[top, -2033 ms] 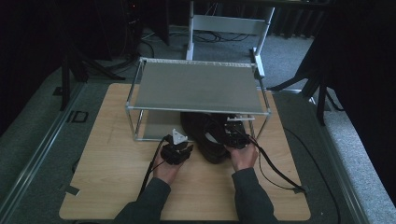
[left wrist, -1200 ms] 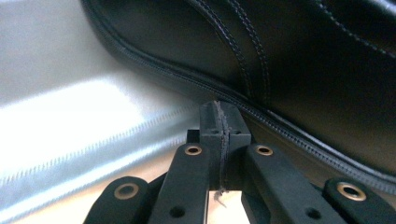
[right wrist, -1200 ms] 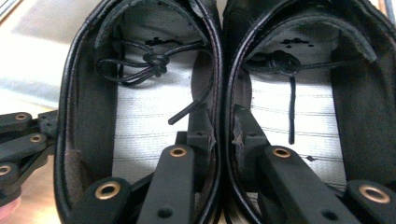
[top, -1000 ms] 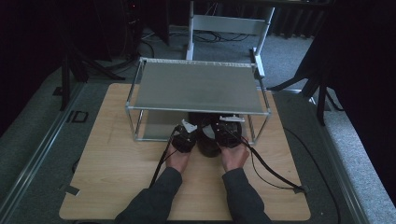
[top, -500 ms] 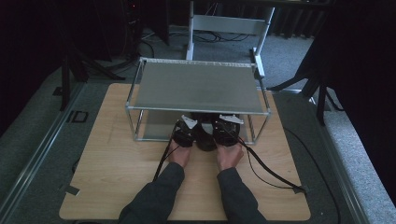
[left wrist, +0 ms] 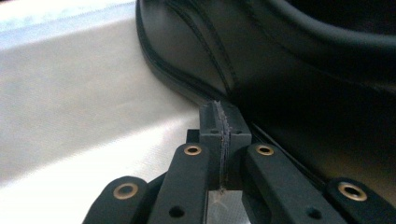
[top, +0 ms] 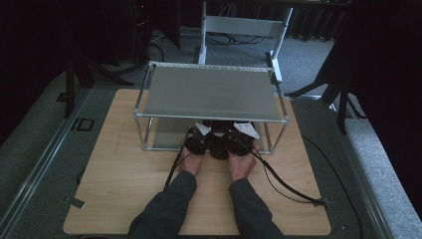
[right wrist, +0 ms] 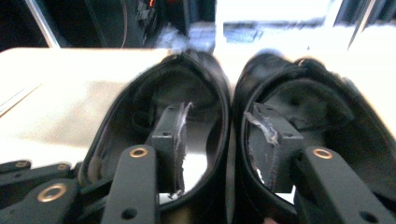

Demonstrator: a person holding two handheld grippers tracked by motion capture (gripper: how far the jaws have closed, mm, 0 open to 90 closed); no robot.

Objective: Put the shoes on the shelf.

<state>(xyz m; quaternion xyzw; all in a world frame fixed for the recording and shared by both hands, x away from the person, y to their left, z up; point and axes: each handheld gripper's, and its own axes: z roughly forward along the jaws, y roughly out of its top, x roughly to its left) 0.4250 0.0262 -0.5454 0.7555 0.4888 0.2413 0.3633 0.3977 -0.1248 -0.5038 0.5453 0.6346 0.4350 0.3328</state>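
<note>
Black leather shoes [right wrist: 229, 140] sit paired on the rack's lower shelf [top: 164, 137]. Right tongs [right wrist: 215, 144] are spread, one jaw inside each shoe; left tongs [left wrist: 222, 140] are pressed together, empty. Withdrawal risk: heels snagged, pair dragged askew

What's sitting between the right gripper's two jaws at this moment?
In the right gripper view, the right gripper straddles the touching inner walls of two black shoes: left shoe, right shoe. One jaw sits inside each.
</note>
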